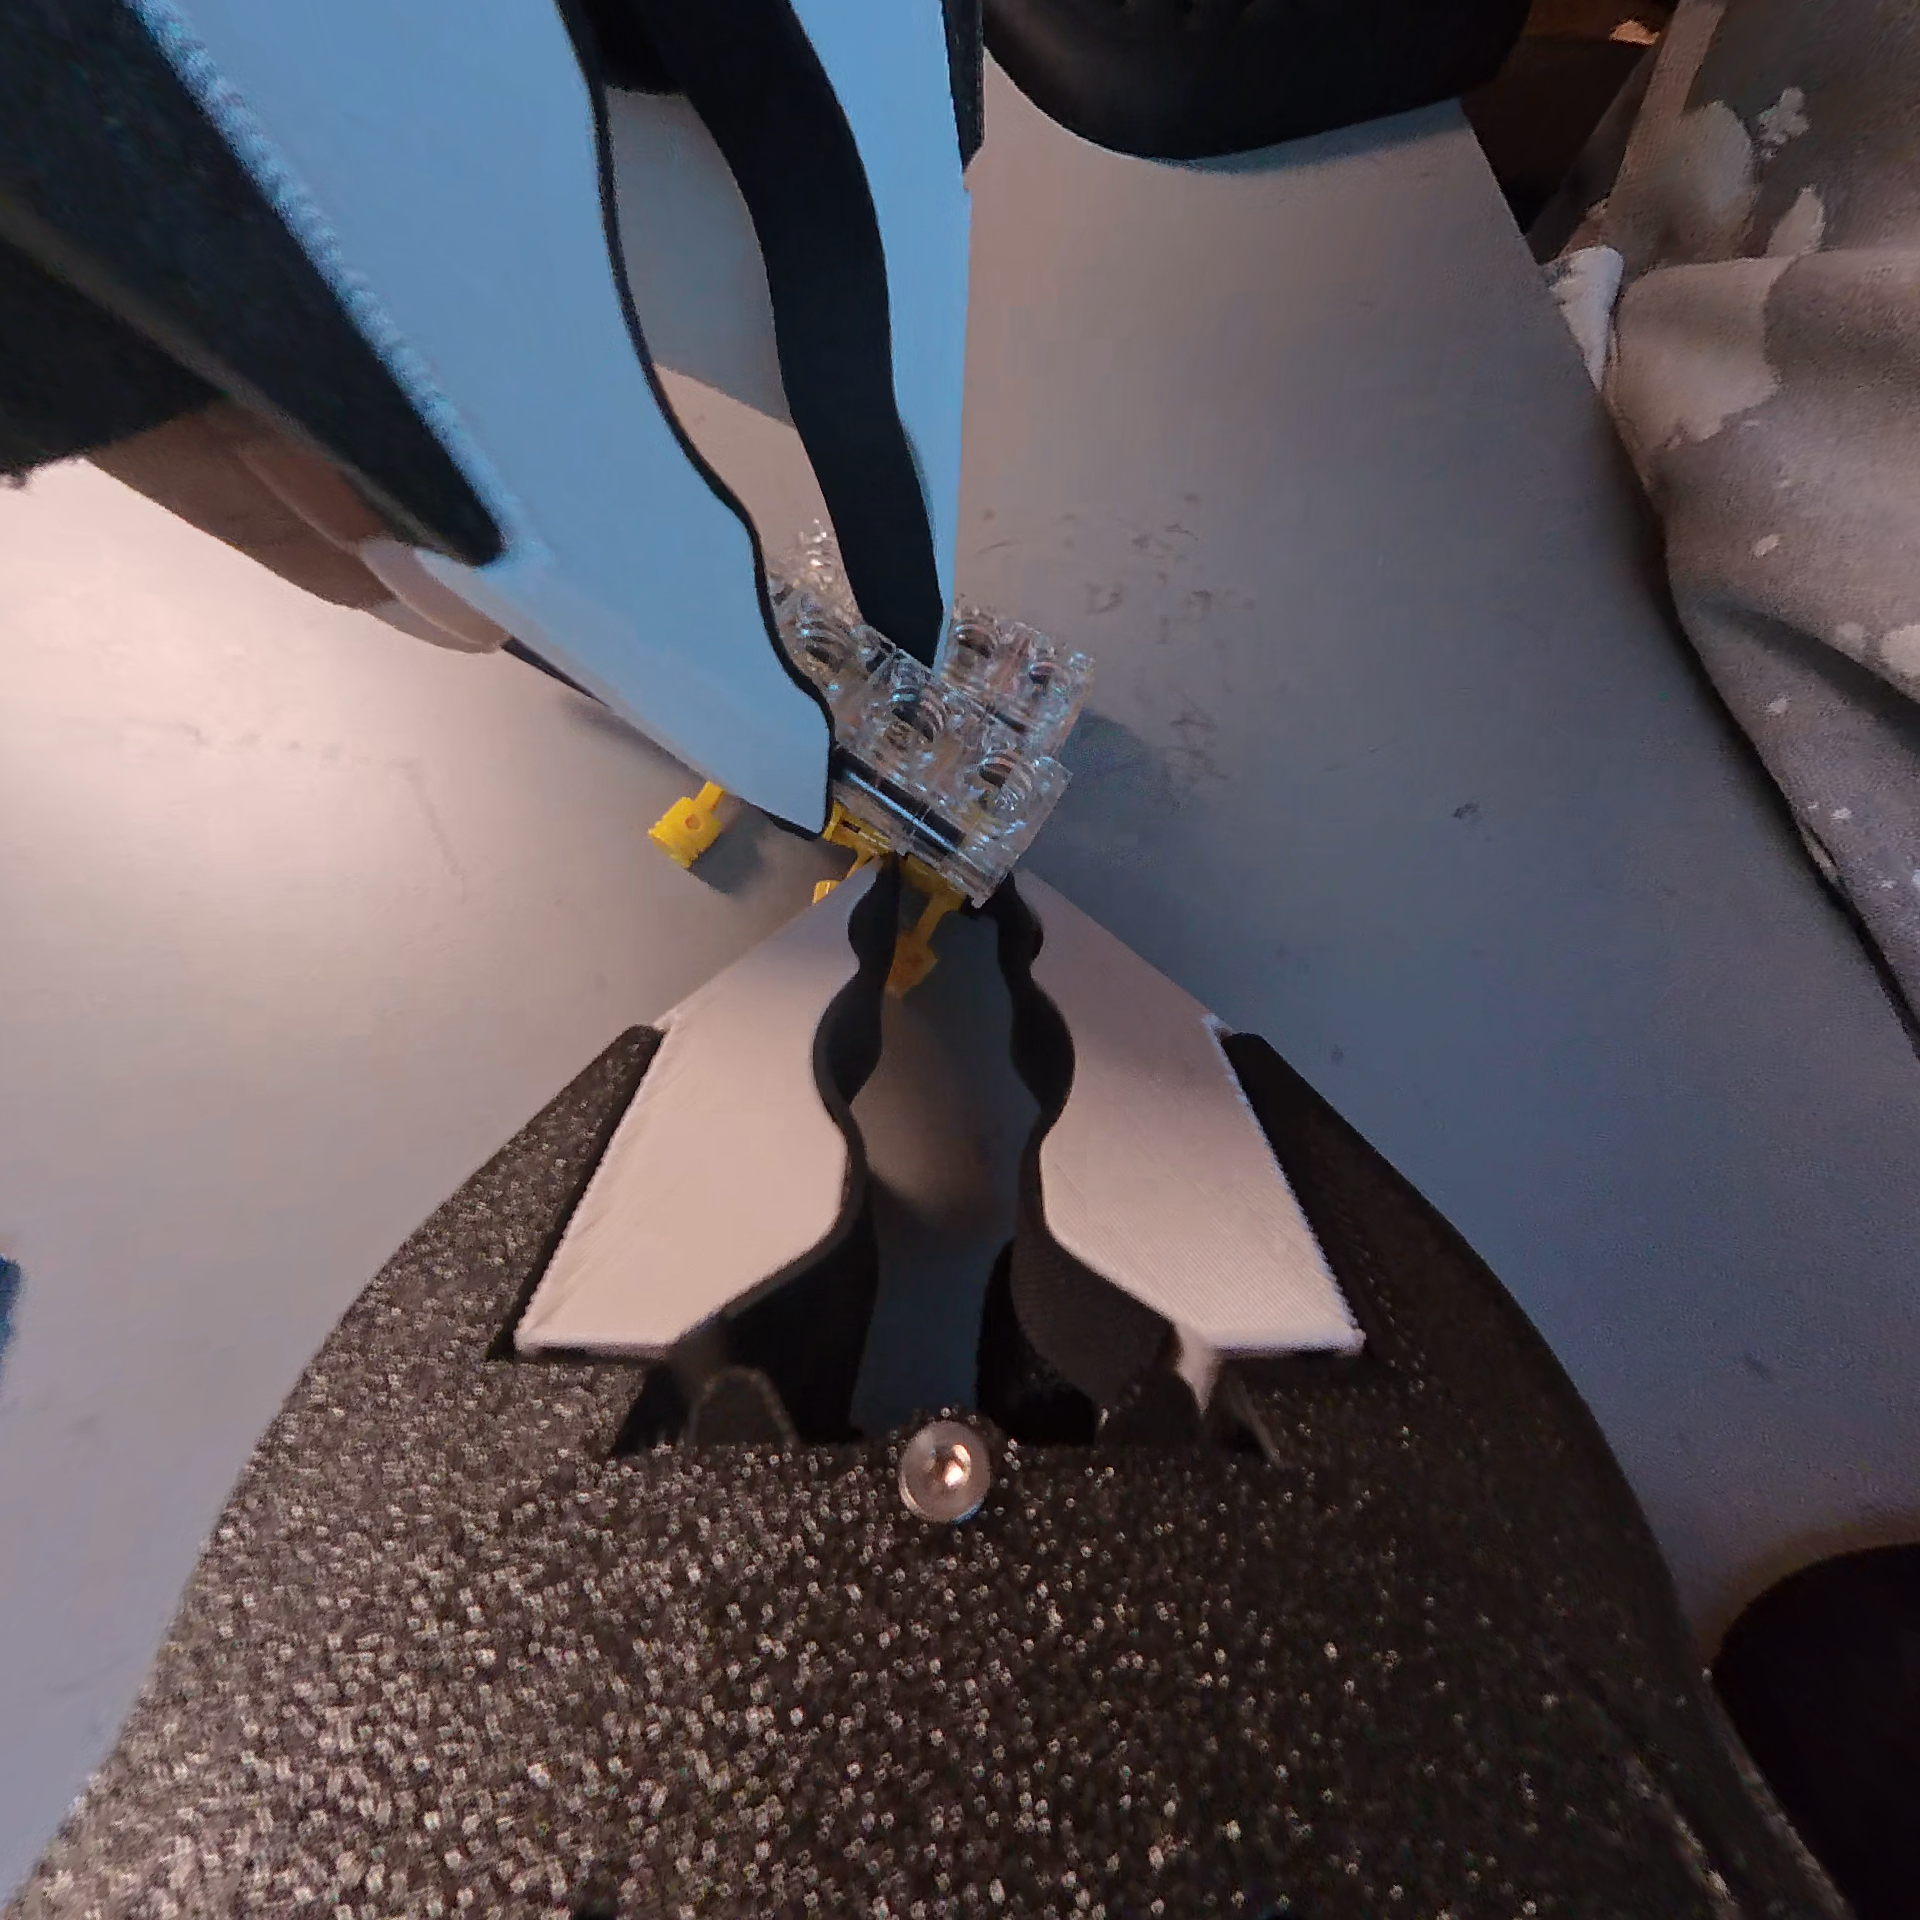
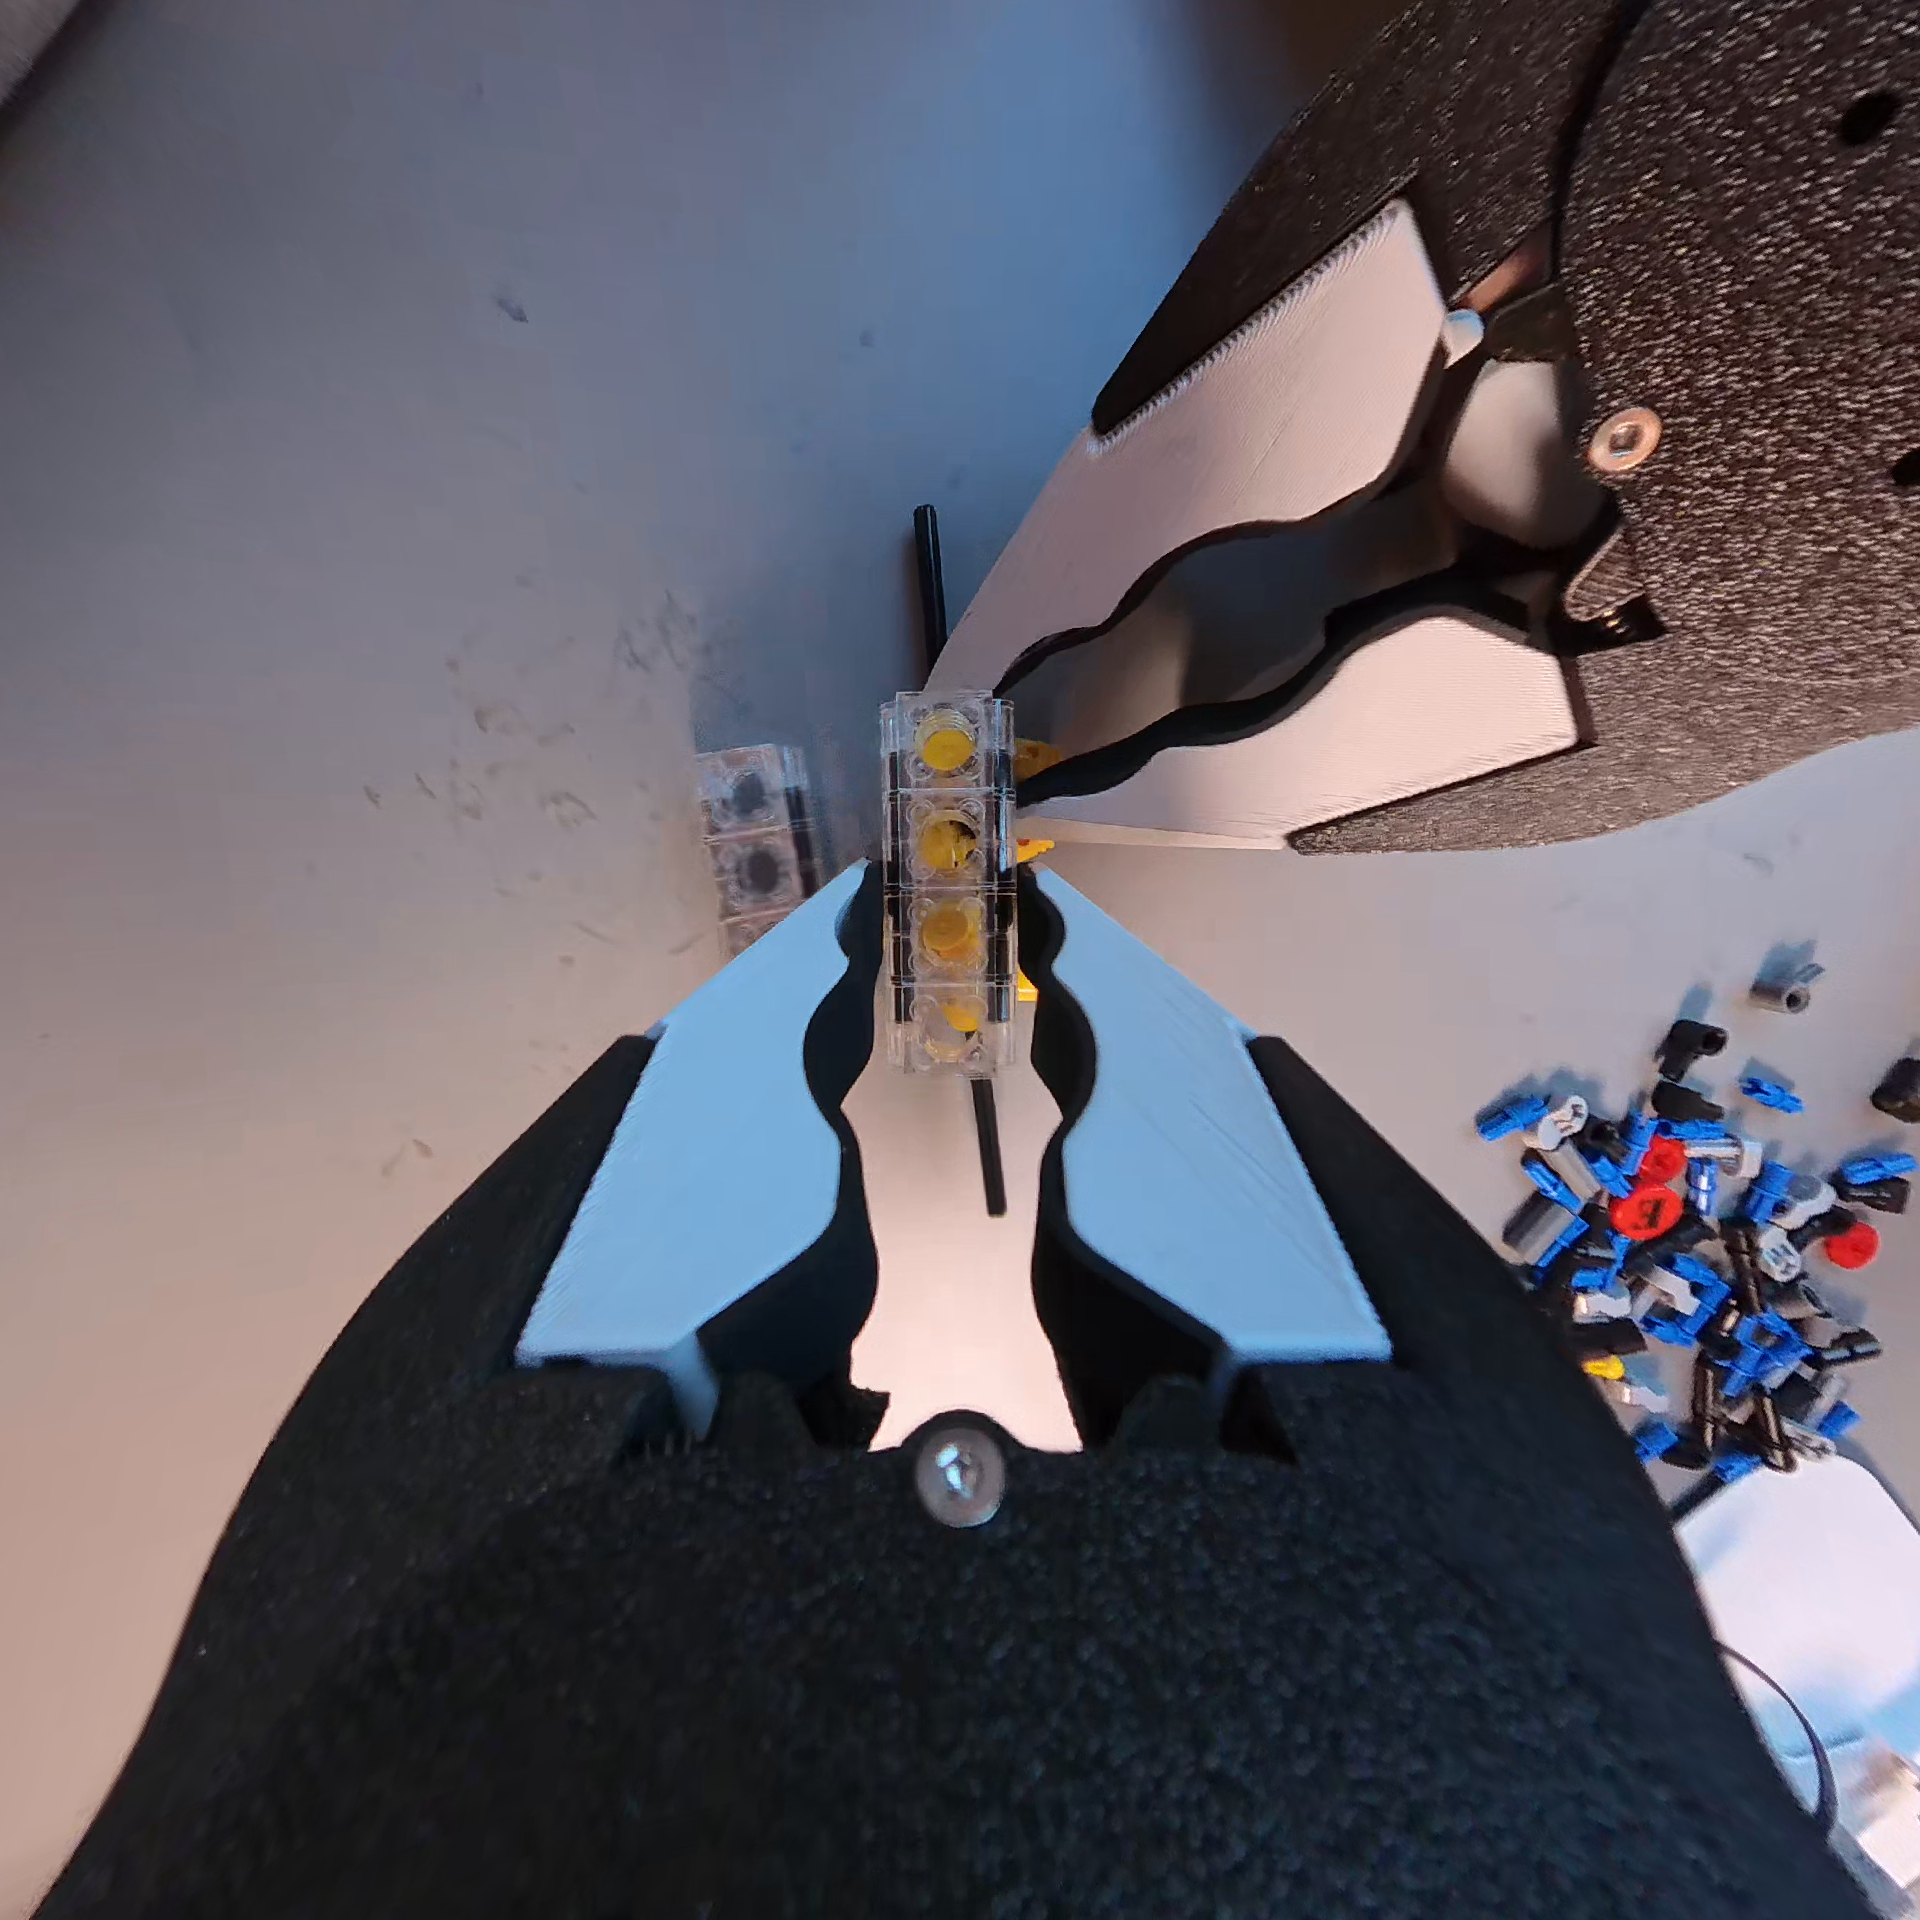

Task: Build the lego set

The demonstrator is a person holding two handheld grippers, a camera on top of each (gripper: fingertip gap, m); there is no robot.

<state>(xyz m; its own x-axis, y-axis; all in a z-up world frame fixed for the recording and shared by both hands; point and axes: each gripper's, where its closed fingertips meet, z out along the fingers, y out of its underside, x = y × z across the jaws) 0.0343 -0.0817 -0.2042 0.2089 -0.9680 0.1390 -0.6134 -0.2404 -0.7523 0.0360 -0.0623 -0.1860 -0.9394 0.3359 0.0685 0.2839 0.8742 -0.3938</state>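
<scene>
Now | right gripper (image 2: 948, 883): jaws clamped on the clear engine block (image 2: 945, 883), held above the counter (image 2: 364, 520) | left gripper (image 1: 925, 894): jaws pinching its yellow piston parts (image 1: 914, 935) | tip: brace the block steady, seat parts gently along the black axle (image 2: 985, 1148).

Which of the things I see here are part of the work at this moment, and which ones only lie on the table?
In use:
- clear brick assembly with yellow pistons, held by right gripper
- yellow piece under it, held by left gripper

Lying about:
- second clear brick
- black axle
- loose yellow part
- pile of small parts
</scene>
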